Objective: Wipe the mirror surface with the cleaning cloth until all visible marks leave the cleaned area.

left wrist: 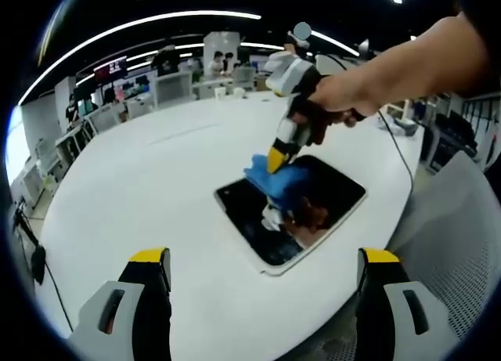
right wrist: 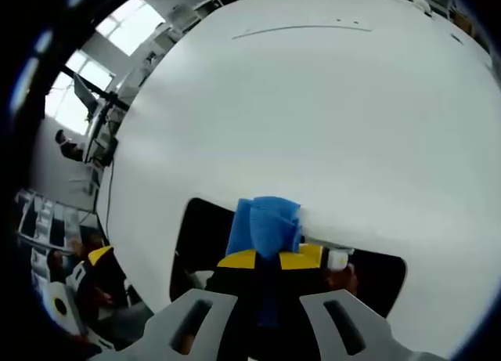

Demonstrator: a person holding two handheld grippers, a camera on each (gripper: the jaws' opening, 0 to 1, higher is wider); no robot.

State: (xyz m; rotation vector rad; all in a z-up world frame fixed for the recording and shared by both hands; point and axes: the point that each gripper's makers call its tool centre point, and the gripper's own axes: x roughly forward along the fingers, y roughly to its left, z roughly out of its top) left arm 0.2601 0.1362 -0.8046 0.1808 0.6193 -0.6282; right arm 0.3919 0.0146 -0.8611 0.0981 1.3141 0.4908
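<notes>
Two tongs in play. Right tongs (left wrist: 275, 159) clamped on blue cleaning cloth (left wrist: 275, 178), yellow tips pinching its top edge, cloth pressed down onto far-left part of mirror (left wrist: 329, 190); hand (left wrist: 344, 91) grips the tool from right. Right gripper view: cloth (right wrist: 266, 224) bunched between closed tips (right wrist: 270, 259), dark mirror (right wrist: 200, 236) beneath. Left tongs (left wrist: 264, 261) hang spread apart, nothing between them, near side of mirror, not touching. Mirror lies flat on white round counter (left wrist: 156, 181), toward its right edge.
</notes>
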